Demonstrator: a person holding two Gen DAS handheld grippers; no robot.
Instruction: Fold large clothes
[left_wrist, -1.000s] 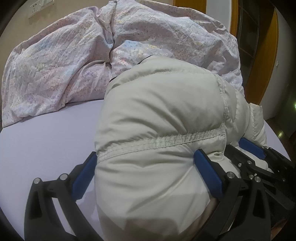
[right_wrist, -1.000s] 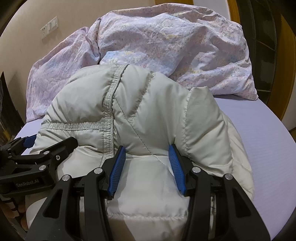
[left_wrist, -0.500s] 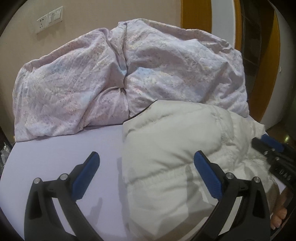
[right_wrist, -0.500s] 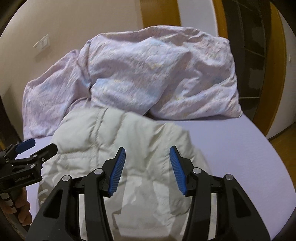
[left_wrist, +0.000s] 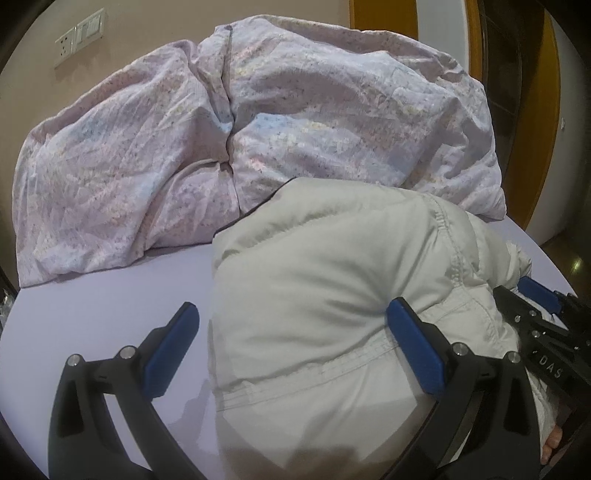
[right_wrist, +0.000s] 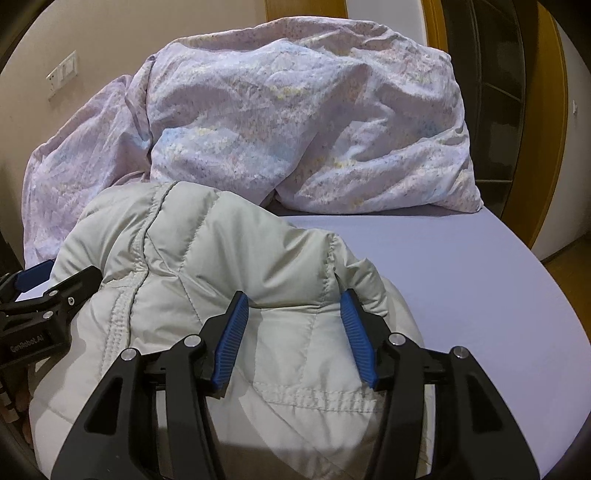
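Behind, floral duvet (left_wrist: 258, 147) on lilac sheet (right_wrist: 461, 277).

- The puffy jacket (left_wrist: 332, 295) bulks up right in front of my left gripper (left_wrist: 295, 328), filling the space between its spread fingers on the right side.
- Bare sheet (left_wrist: 110, 306) lies to my left, free to pass.
- The crumpled duvet (left_wrist: 258, 129) walls off the far side.
- Beyond my right gripper (right_wrist: 295, 325), open sheet (right_wrist: 461, 277) runs rightward.
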